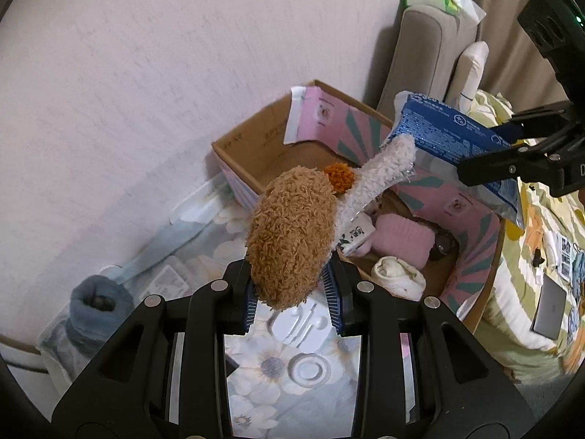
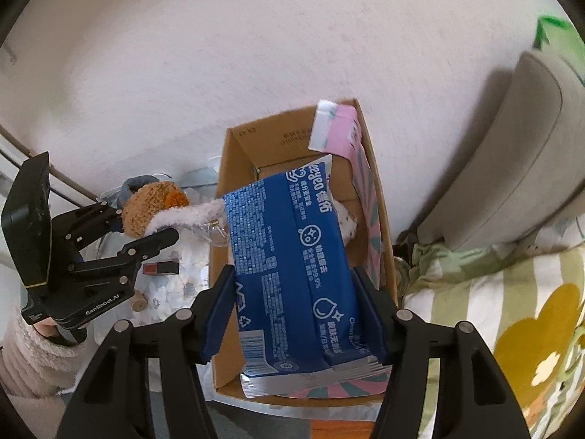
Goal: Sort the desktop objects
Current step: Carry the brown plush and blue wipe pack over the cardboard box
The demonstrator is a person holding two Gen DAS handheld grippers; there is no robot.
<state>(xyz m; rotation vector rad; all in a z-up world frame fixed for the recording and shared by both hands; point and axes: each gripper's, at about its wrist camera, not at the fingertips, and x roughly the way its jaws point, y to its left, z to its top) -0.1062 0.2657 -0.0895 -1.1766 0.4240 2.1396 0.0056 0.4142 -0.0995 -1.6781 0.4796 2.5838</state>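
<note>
While both grippers were loaded over cardboard box (image 2: 234,190), sort looked roughly midway. Left gripper (image 1: 292,298) clamped on brown plush toy (image 1: 292,241), held above box's 7 o'clock edge, not yet inside. Right gripper (image 2: 292,292) clamped on blue wipes pack (image 2: 292,256), hanging directly over box opening, seemingly next to drop. Already in box: pink pouch (image 1: 402,237), cream cloth roll (image 1: 398,274). Left on floral tabletop (image 1: 263,366): white plastic tray (image 1: 303,325), red-black lipstick (image 2: 159,267), small wooden spool (image 2: 139,301), grey sock (image 1: 98,303).
</note>
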